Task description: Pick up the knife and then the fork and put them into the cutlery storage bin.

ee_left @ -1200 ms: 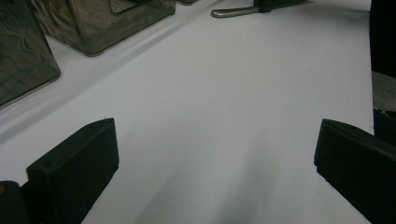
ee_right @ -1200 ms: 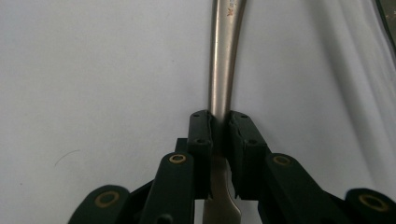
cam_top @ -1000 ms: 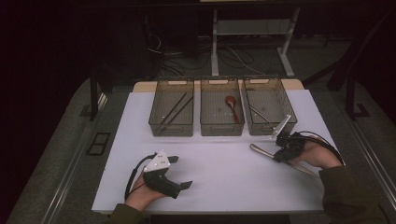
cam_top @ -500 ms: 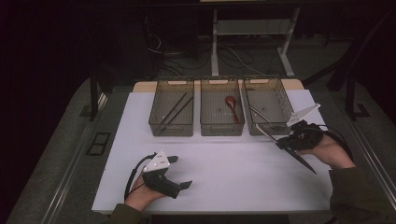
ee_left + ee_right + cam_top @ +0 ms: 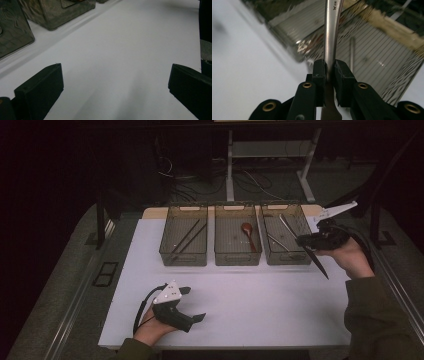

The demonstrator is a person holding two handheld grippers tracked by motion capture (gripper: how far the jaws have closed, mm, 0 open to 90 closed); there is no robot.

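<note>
The right gripper [image 5: 329, 71] is pinching a long metal knife [image 5: 331, 30]. The knife is looking thin, flat and shiny silver, with small marks near its far end. In the right gripper view, the two black jaws are squeezing it tight from both sides, about midway along it, and it is running straight up and away from them.

In the high view, the knife [image 5: 315, 261] is showing as a dark thin stick. It is lying on a slant. One end is pointing down and toward the person, over the white table [image 5: 260, 295]. The other end is pointing toward the right bin [image 5: 287, 257], the last of three see-through bins in a row. The knife is being held up in the air, just beside that bin's near right corner. More metal pieces are lying inside the bin.

The left gripper [image 5: 192, 304] is resting on the table, near the front edge, well apart from the knife. Its jaws are standing wide apart with nothing between them.
</note>
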